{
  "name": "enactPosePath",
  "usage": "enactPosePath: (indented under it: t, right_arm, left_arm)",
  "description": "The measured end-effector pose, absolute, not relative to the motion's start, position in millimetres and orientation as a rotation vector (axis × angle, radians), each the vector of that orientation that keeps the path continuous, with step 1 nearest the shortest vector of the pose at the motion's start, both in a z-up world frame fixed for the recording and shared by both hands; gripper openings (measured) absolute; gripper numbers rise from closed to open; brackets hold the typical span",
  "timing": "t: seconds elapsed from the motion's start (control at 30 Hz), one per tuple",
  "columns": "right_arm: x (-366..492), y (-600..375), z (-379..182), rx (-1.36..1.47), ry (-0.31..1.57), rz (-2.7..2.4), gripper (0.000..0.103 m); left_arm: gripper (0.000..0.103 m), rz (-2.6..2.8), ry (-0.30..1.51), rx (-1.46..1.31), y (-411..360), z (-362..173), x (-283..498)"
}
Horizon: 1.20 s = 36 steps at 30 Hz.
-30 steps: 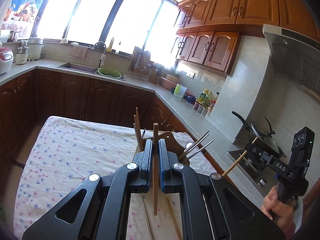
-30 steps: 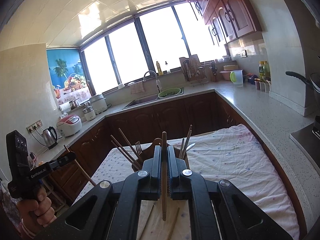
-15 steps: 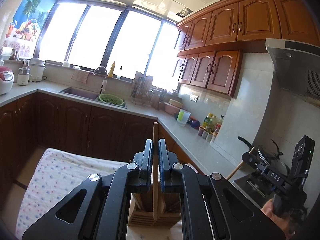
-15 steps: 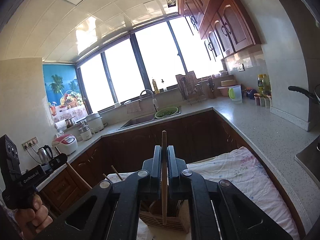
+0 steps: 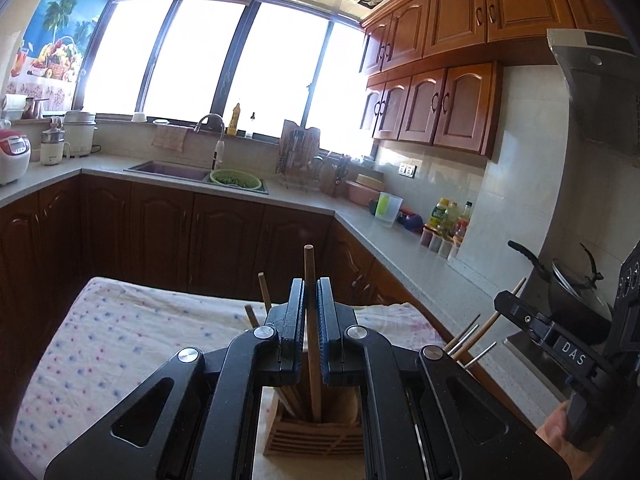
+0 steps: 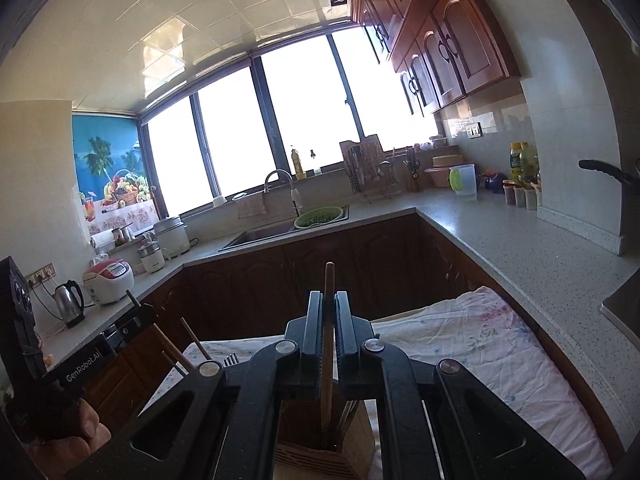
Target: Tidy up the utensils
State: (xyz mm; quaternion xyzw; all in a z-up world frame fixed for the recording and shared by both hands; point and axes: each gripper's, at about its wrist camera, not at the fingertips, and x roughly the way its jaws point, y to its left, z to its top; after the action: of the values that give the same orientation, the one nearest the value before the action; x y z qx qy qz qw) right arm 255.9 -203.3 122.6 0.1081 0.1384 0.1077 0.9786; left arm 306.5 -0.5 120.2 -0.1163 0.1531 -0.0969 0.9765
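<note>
My left gripper (image 5: 311,285) is shut on an upright wooden chopstick (image 5: 309,264). Its lower end reaches the mouth of the wooden utensil holder (image 5: 314,438) right below. Other chopsticks (image 5: 264,292) stand in the holder. At the right edge, a hand holds my right gripper (image 5: 505,301), shut on a light chopstick (image 5: 486,330). In the right wrist view, the right gripper (image 6: 329,297) clamps an upright chopstick (image 6: 329,280) over the same holder (image 6: 320,454). The left gripper (image 6: 146,311) shows at the left, near a fork (image 6: 231,358) in the holder.
The holder stands on a table with a floral cloth (image 5: 120,344). Dark cabinets and a grey counter (image 6: 520,248) wrap around it, with a sink (image 5: 168,170) and green colander (image 5: 236,179) at the back. A pan (image 5: 576,292) sits on the stove at right.
Both grippers have moved forward over the holder and sunk a little. The holder was ahead of the fingers and now lies beneath them, the chopsticks' lower ends at its mouth.
</note>
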Motion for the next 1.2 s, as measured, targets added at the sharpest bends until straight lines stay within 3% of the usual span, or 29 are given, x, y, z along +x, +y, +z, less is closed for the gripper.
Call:
enactPosePath:
  t: [0.23,0.67,0.8,0.87,0.93,1.0,1.07,1.2]
  right_arm:
    - [259,-203,97,0.215,0.345,0.221,0.006]
    - [267,-201,88,0.218,0.408,0.22,0.006]
    - [269,-204,87,0.239,0.419,0.231,0.011]
    - [266,-207,88,0.256,0.411,0.232,0.019]
    - [261,-213,91,0.273,0.388,0.238,0.046]
    - [253,-217,97,0.282,0.362,0.235,0.049]
    - [246,-221,102,0.293,0.346,0.235,0.051]
    - [230,-226,106,0.297,0.319,0.233,0.067]
  left_arm:
    - [0.006,-0.194,0.371,-0.226,-6,92,308]
    - [0.006,-0.188,0.391,-0.223,-4,93,312]
    - [0.007,-0.195,0.421,-0.231,-2,93,313]
    - [0.008,-0.193,0.425,-0.233,0,94,311]
    - [0.016,-0.191,0.419,-0.239,2,97,306]
    - [0.026,-0.179,0.399,-0.252,5,100,298]
    - [0.029,-0.173,0.385,-0.255,7,103,289]
    - [0.05,-0.143,0.363,-0.253,14,101,266]
